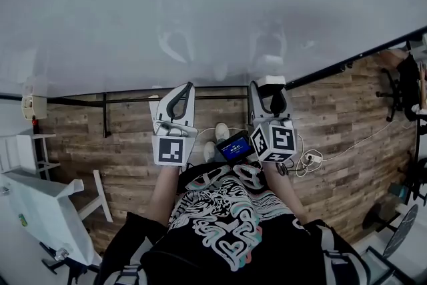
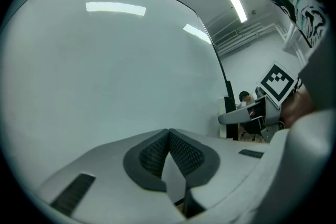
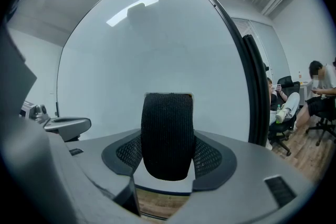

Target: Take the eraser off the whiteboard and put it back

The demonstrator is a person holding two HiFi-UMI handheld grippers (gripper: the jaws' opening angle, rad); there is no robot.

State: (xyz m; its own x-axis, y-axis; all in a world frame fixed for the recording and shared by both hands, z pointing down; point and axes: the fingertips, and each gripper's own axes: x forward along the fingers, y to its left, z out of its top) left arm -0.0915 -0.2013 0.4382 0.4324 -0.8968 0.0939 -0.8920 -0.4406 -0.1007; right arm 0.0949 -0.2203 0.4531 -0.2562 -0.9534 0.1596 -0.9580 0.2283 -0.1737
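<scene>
I'm holding the eraser (image 3: 168, 131) clamped between the right gripper's (image 1: 268, 95) fingers, its end pointing at 12 o'clock toward the whiteboard (image 1: 200, 10); I can't tell whether it's touching. The left gripper (image 2: 169, 150), at the right one's 9 o'clock, is idling, fingers together and empty. I'm judging this as the put-back step: next I'm pressing the eraser squarely onto the board, then letting go.

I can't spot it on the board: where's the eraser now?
The eraser sits clamped in the right hand-held gripper, by the lower edge of the whiteboard in the head view, right of the left hand-held gripper.
</scene>
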